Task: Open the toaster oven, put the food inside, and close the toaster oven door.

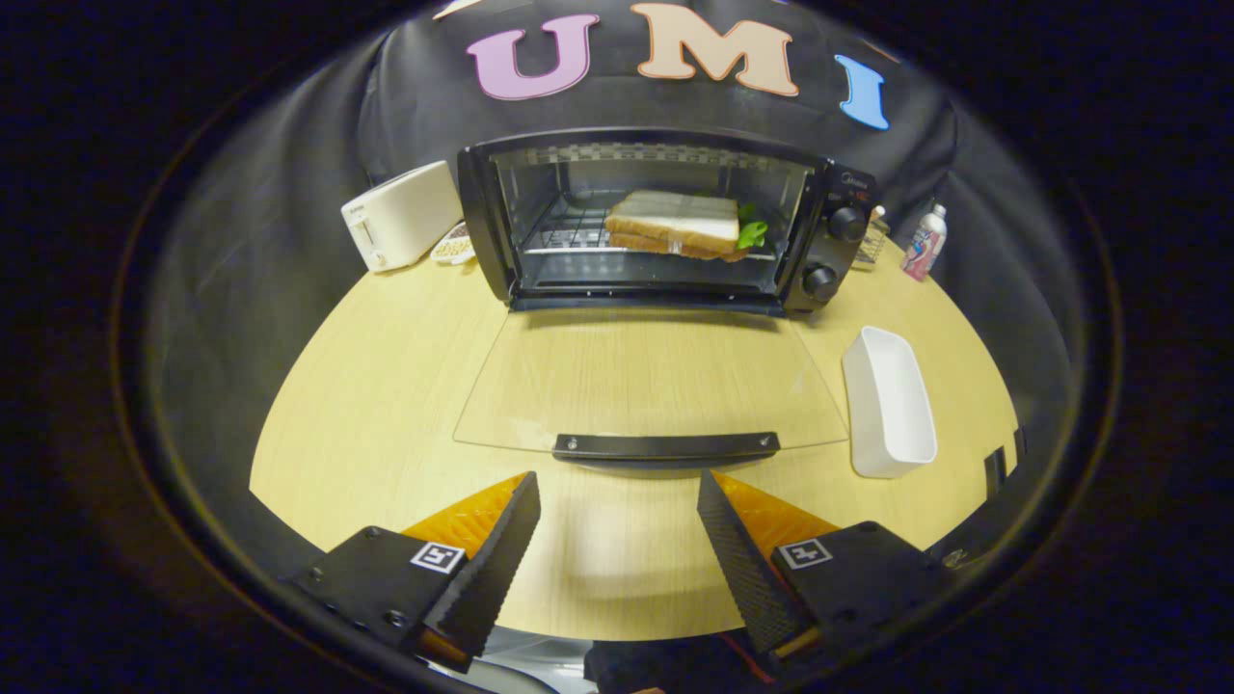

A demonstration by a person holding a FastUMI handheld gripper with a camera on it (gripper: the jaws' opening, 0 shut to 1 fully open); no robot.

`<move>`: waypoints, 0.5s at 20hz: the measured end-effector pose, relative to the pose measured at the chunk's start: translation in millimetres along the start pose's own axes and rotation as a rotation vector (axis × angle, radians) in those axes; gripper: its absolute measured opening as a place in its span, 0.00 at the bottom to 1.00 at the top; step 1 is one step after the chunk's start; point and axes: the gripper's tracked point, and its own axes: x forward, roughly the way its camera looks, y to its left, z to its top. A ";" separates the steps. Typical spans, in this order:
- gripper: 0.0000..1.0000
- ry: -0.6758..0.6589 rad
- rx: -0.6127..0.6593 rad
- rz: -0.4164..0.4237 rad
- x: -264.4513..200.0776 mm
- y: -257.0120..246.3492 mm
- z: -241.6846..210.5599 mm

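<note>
A black toaster oven (665,222) stands at the back of the wooden table (386,405). Its glass door (646,381) lies folded down flat towards me, with the black door handle (665,446) at its near edge. A sandwich (680,225) with green leaves rests on the wire rack inside the oven. My gripper (617,487) is open, with nothing between its fingers. The fingertips sit just short of the door handle, one to each side of its middle.
A white toaster (400,214) stands left of the oven, with a small dish (453,246) beside it. A long white tray (889,403) lies right of the open door. A small bottle (924,243) stands at the back right.
</note>
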 end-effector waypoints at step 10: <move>1.00 0.055 -0.034 -0.081 21.0 1.3 -4.0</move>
